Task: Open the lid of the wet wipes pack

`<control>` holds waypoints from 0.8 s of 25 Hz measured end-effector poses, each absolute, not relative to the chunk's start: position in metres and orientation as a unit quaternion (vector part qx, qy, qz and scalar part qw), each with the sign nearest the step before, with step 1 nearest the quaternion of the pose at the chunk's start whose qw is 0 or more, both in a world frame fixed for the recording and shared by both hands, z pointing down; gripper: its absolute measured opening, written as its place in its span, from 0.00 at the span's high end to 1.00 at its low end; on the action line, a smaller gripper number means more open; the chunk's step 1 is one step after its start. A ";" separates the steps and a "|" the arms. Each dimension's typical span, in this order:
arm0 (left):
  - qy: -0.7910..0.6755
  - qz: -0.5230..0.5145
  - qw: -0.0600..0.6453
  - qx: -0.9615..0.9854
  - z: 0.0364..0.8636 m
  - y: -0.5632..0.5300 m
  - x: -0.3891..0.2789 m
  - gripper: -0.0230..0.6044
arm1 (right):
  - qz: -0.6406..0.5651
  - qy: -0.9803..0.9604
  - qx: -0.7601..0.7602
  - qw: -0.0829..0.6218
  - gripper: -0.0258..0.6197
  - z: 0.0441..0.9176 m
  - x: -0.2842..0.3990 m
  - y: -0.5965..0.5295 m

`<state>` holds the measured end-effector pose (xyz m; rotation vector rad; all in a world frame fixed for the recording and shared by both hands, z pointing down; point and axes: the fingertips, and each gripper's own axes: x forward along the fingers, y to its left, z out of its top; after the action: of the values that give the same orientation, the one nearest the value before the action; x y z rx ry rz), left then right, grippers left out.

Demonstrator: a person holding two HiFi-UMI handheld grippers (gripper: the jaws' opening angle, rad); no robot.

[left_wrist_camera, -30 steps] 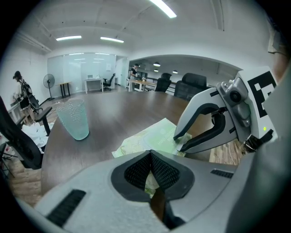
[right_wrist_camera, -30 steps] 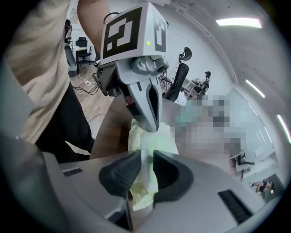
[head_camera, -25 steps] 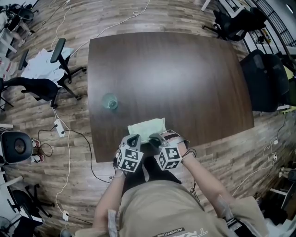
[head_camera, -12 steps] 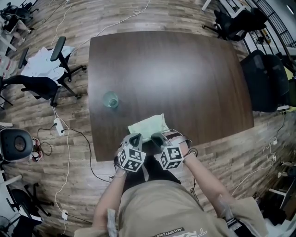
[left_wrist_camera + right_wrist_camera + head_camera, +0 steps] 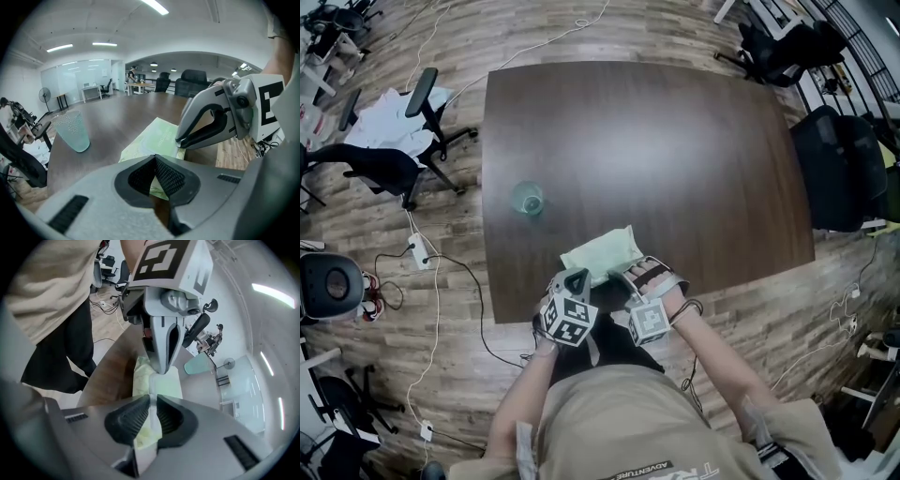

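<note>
The pale green wet wipes pack [image 5: 600, 250] lies on the dark brown table [image 5: 675, 141] near its front edge. My right gripper [image 5: 620, 278] is at the pack's near right end, shut on a thin whitish lid flap [image 5: 152, 389] that runs up between its pads. In the right gripper view the flap is pinched at the gripper's [image 5: 152, 404] tips, with the pack [image 5: 140, 376] beyond. My left gripper [image 5: 575, 279] is shut, its tips down on the pack's near left edge. In the left gripper view the left gripper's [image 5: 154, 160] pads meet at the tips over the pack [image 5: 154, 138].
A clear greenish plastic cup [image 5: 526, 199] stands upright on the table, left of the pack, also visible as the cup [image 5: 72, 131] in the left gripper view. Office chairs [image 5: 417, 112] and floor cables surround the table. The table's front edge [image 5: 544, 314] lies just under the grippers.
The pack has turned slightly, its far right corner swinging away. The right gripper has drawn a little to the right with the flap; the left gripper has barely moved.
</note>
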<state>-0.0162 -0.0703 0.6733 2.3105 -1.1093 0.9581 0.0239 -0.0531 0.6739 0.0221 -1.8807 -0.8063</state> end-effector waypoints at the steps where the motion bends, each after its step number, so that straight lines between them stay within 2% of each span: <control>1: -0.398 0.342 0.203 0.827 0.674 -0.070 -0.017 0.95 | -0.328 -0.788 0.012 0.522 0.92 0.673 0.023 -0.054; 4: -0.397 0.343 0.205 0.826 0.675 -0.070 -0.018 0.95 | -0.323 -0.788 0.010 0.524 0.92 0.672 0.022 -0.056; 8: -0.397 0.351 0.190 0.826 0.674 -0.071 -0.019 0.95 | -0.307 -0.790 0.026 0.530 0.85 0.672 0.019 -0.065; 20: -0.373 0.432 0.078 0.818 0.677 -0.069 -0.015 0.95 | -0.227 -0.818 0.009 0.528 0.87 0.668 0.020 -0.066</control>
<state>-0.0152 -0.0687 0.6771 2.4481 -1.1170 1.2924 0.0196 -0.0659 0.6683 0.0219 -1.9551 -0.5429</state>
